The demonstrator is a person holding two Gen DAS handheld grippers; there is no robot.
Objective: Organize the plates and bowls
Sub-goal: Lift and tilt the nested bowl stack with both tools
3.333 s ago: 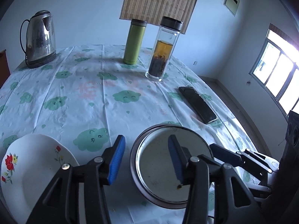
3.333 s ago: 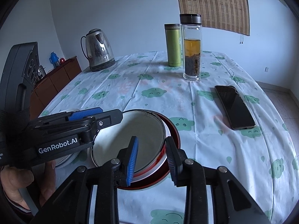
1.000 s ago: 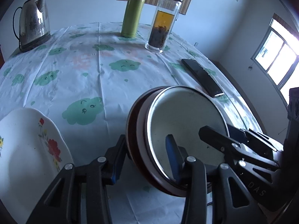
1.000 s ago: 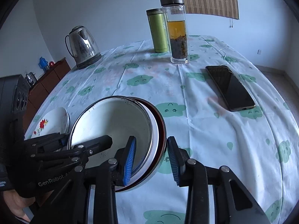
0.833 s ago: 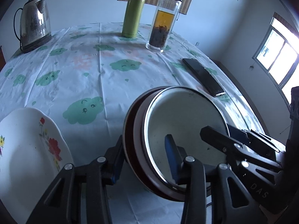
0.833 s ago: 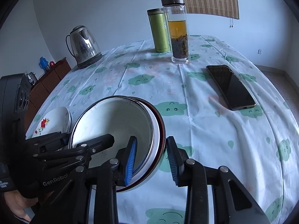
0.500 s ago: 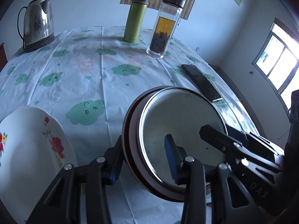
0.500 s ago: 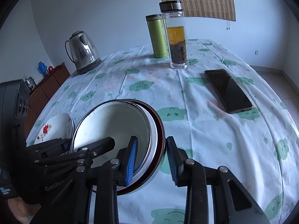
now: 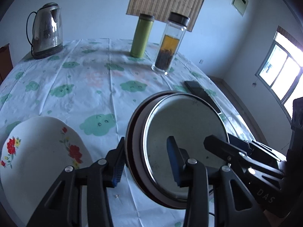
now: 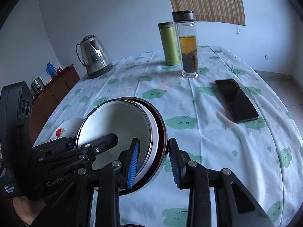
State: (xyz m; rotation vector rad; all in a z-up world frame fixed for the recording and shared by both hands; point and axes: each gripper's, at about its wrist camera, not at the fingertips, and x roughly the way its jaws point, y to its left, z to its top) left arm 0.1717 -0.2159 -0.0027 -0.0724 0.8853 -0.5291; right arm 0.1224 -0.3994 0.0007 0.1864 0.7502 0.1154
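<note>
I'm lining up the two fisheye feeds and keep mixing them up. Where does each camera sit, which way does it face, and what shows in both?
Left wrist: sits on the left hand-held gripper, looking forward across the table; its own fingers straddle the left rim of the stacked bowls, with the flowered plate at left and the other gripper at right.
Right wrist: sits on the right hand-held gripper, facing the same way; its fingers straddle the bowls' right rim, with the left one and a hand at left.
Shared: bowls, plate, kettle, green flask, tea bottle, phone.
</note>
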